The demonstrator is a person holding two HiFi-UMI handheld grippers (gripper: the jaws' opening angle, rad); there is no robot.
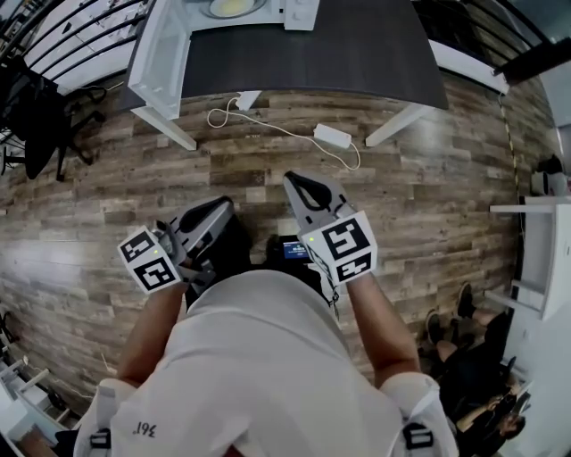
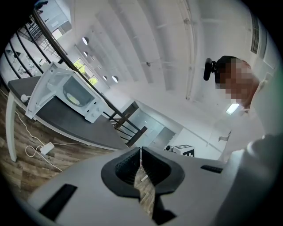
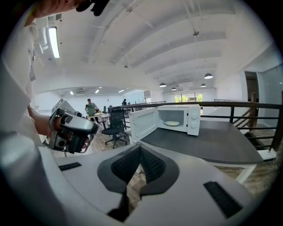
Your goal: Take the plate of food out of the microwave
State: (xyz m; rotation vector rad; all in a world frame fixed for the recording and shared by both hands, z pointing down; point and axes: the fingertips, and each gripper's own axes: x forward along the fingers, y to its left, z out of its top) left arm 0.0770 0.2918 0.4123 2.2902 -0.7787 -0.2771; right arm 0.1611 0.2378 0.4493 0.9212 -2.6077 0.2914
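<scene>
- A white microwave oven (image 1: 299,11) stood on a dark grey tabletop (image 1: 339,54), with its door swung fully open to the left in the head view.
- The pale round plate of food (image 3: 172,123) lay inside the oven cavity, on its floor. The food looked yellowish, but it was too small in every view to say what it was.
- The grey left gripper (image 2: 140,152) had its ribbed black fingers together, with nothing between them. Only wood-plank floor showed behind the narrow slit.
- The grey right gripper (image 3: 139,150) also had its fingers closed on each other and held nothing.
- Both grippers were held close in front of the person's body, over the floor and well apart from the tabletop. Neither touched the microwave oven or the plate.
- In the head view the left gripper (image 1: 219,210) and the right gripper (image 1: 299,185) sat side by side, each carrying its black-and-white marker cube.
- The right gripper view faced the open oven almost square on, and the left gripper (image 3: 70,130) showed at its left edge in the person's hand.
- A white power adapter (image 1: 332,136) with a looped white cable lay on the brown wood-plank floor (image 1: 428,178), just in front of the tabletop.
- A black office chair (image 3: 116,123) stood beyond the open door.
</scene>
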